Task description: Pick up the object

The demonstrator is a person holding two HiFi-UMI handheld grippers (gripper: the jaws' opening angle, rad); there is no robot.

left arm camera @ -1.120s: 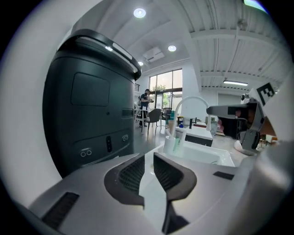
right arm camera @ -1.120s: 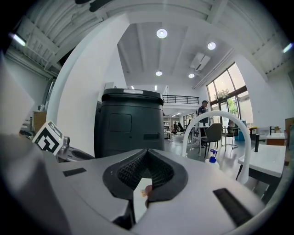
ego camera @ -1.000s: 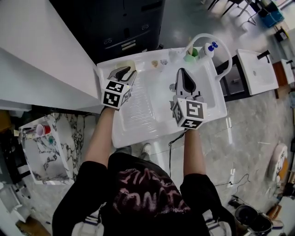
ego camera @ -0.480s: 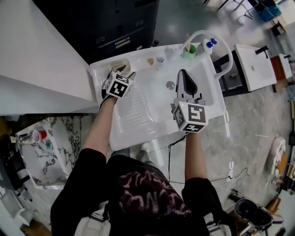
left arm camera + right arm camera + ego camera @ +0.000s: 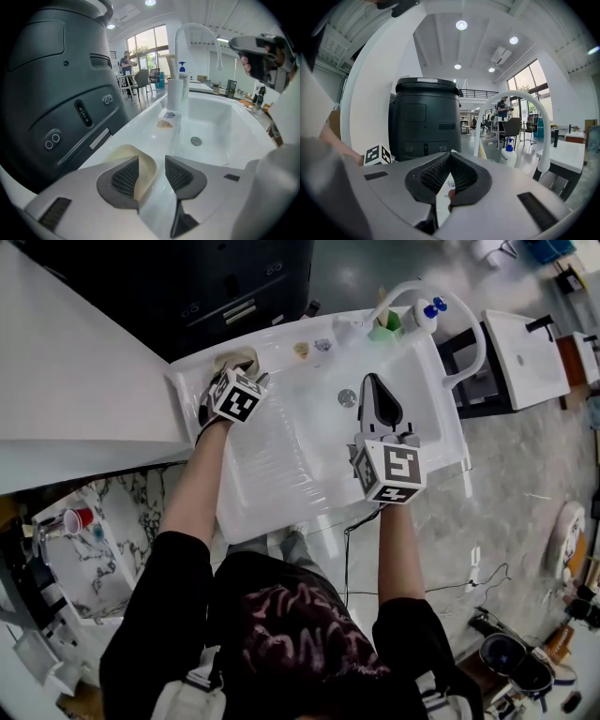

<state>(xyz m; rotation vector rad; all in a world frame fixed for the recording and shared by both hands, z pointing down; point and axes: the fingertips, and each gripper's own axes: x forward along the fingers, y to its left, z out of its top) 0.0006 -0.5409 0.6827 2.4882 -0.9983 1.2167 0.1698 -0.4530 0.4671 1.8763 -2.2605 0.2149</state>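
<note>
L hand-held gripper [image 5: 239, 374] has gone fwd & down, off the ribbed drainboard [image 5: 281, 460] to the back-L corner of the sink surface, & is now tipped nose-down right at the cream object [image 5: 234, 357]. Before, it sat short of that object w/ its jaws plain from above; now the marker cube covers most of them. Jaws went wide on the way in, then just closed a bit: still apart, pads not pressing, w/ the cream object's near rim showing in the gap.
</note>
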